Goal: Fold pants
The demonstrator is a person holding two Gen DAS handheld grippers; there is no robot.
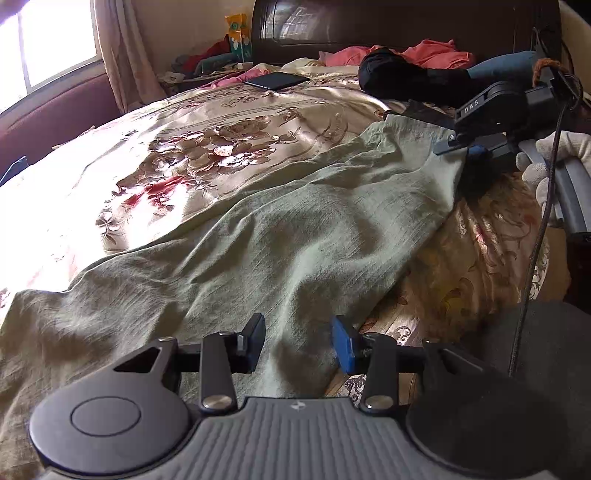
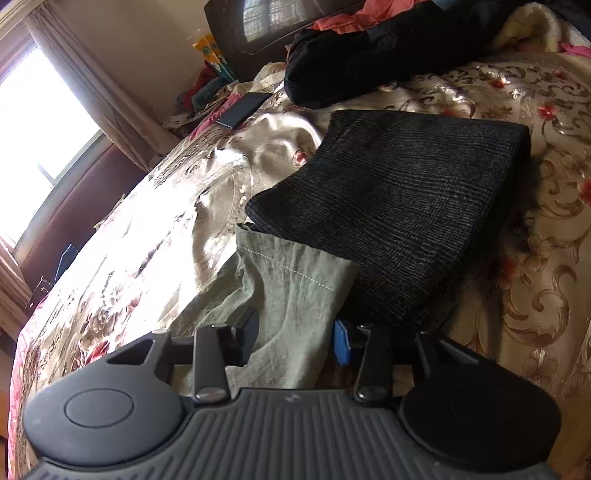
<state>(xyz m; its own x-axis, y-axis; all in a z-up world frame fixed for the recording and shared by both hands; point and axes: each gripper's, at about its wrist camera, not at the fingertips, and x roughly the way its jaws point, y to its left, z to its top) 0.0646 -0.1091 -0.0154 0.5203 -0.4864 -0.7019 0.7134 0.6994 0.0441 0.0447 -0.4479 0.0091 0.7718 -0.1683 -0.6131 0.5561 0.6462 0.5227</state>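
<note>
Pale green pants lie spread lengthwise over the flowered bedspread. My left gripper is open, its fingers standing over the near end of the pants. My right gripper is open around the hem end of a pant leg, with cloth between its fingers. In the left wrist view the right gripper sits at the far right end of the pants, held by a white-gloved hand.
A folded dark grey garment lies just beyond the hem. A black garment, pink clothes and a dark phone lie near the dark headboard. A window is at left.
</note>
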